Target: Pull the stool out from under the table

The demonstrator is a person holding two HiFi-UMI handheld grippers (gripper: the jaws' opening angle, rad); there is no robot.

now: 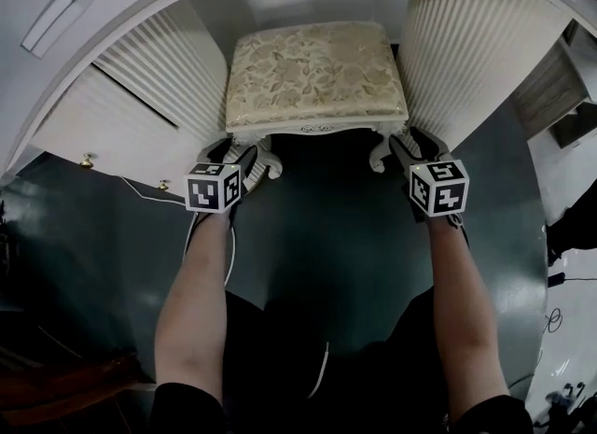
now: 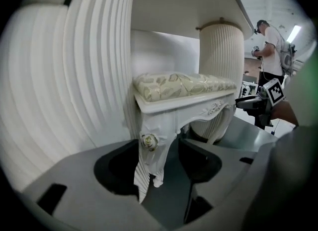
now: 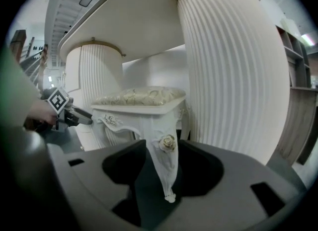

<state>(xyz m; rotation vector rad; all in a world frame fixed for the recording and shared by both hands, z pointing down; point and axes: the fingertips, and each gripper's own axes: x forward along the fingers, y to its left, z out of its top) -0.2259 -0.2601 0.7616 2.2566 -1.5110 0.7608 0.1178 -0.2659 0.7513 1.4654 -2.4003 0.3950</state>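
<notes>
Under the table (image 1: 476, 40), closing jaws flank the stool (image 1: 315, 73) legs.

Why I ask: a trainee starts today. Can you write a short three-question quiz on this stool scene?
1. Multiple choice: what stands between the left gripper's jaws? A) a stool leg B) a cable C) a drawer knob
2. True or false: the stool stands fully clear of the table.
3. Short answer: which gripper's jaws stand around the other front leg?

Key
1. A. The jaws are closing around it.
2. False. It sits under the table, between the two ribbed pedestals.
3. The right gripper, its jaws also closing.
</notes>
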